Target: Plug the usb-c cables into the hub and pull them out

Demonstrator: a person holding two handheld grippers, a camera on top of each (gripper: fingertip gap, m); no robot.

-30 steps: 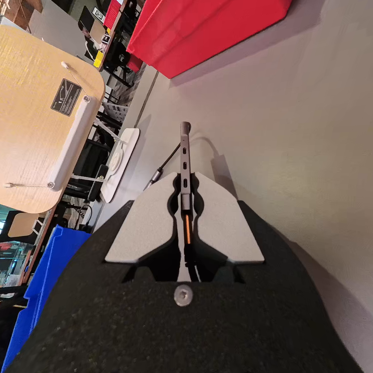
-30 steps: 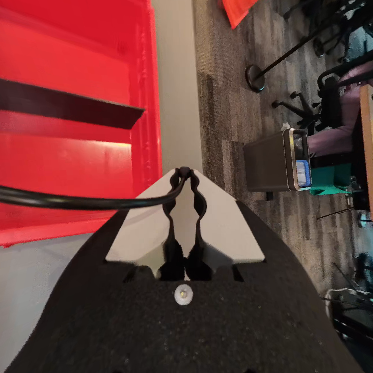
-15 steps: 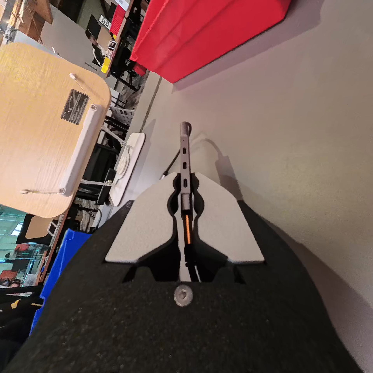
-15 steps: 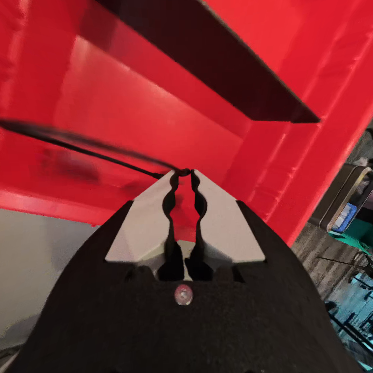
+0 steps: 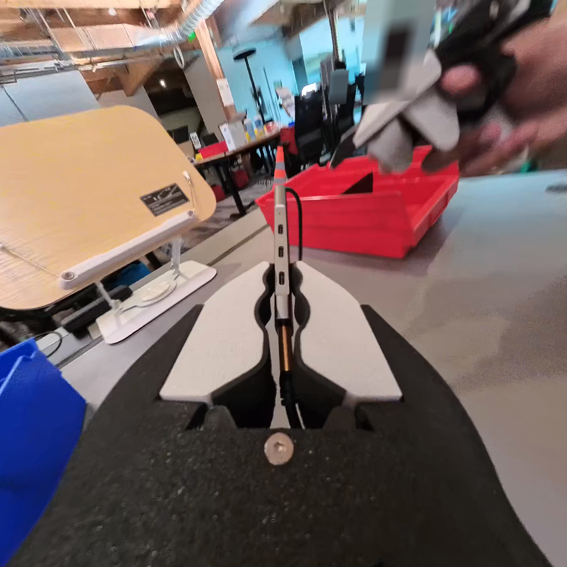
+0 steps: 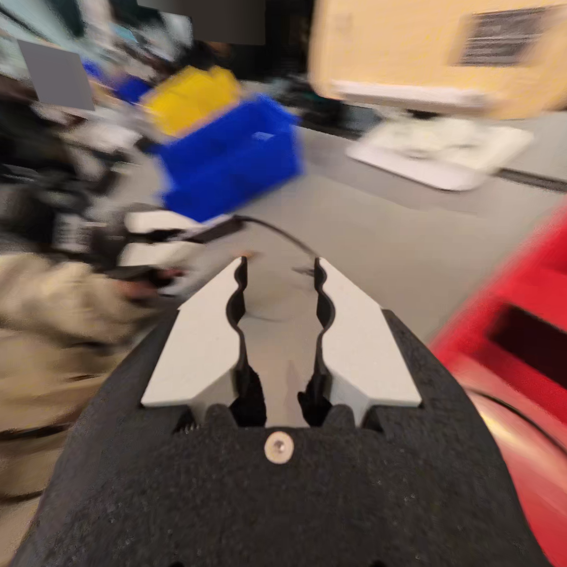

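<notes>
Table (image 5: 491, 276) lies level before me now instead of tilted, and my right tongs (image 6: 279, 264), a moment ago pinching the black cable, gape with nothing between them. Red bin (image 5: 352, 221) sits behind, blue bin (image 5: 27, 429) by my left; bare tabletop opens rightward. My left tongs (image 5: 280, 270) clamp the slim grey hub (image 5: 280, 245), its cable (image 5: 299, 221) arching from its far tip.
</notes>
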